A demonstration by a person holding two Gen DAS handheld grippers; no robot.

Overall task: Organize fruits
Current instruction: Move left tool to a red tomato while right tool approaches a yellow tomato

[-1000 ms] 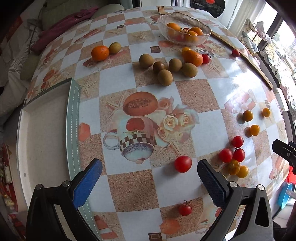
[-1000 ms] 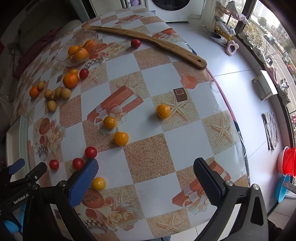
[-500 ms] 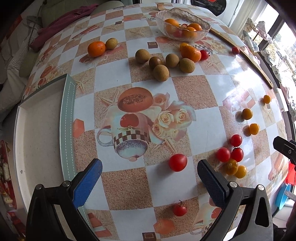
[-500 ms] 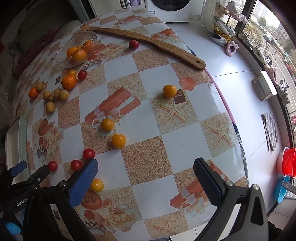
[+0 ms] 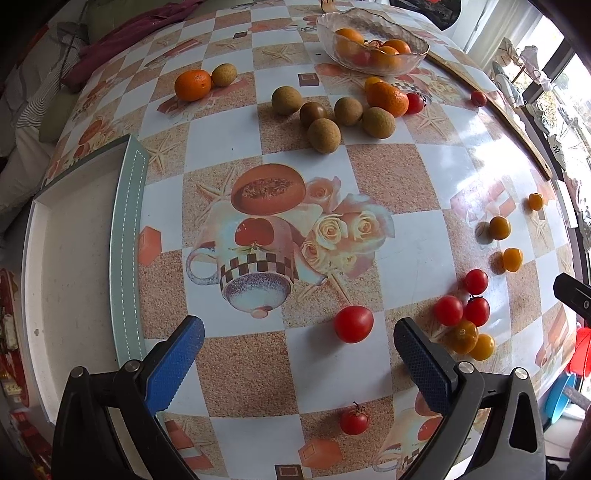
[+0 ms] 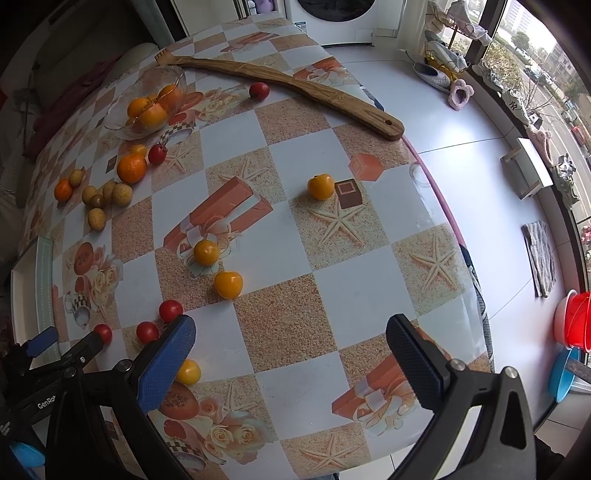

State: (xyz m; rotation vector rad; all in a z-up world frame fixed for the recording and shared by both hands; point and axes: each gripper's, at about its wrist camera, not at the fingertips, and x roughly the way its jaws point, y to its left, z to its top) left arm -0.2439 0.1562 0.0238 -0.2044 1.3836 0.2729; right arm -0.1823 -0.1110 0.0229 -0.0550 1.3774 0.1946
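My left gripper (image 5: 298, 332) is open and held low over the checked tablecloth. A red tomato (image 5: 352, 324) lies just ahead between its fingers, untouched. A small stemmed tomato (image 5: 354, 421) lies nearer, under the gripper. Red tomatoes (image 5: 461, 306) and yellow ones (image 5: 469, 341) cluster to the right. Brown kiwis (image 5: 323, 134), an orange (image 5: 192, 85) and a glass bowl (image 5: 369, 20) of oranges lie farther back. My right gripper (image 6: 290, 328) is open and empty. Yellow tomatoes (image 6: 228, 284) lie ahead of it, one (image 6: 320, 186) farther off.
A white tray (image 5: 125, 240) with a green rim lies at the table's left edge. A long wooden stick (image 6: 295, 83) lies across the far side with a red tomato (image 6: 258, 90) beside it. The table's right edge drops to a white floor. The left gripper's fingers (image 6: 55, 347) show at lower left.
The far yellow tomato has rolled away, up to a brown square printed on the cloth. Both grippers have shifted only slightly and stay open.
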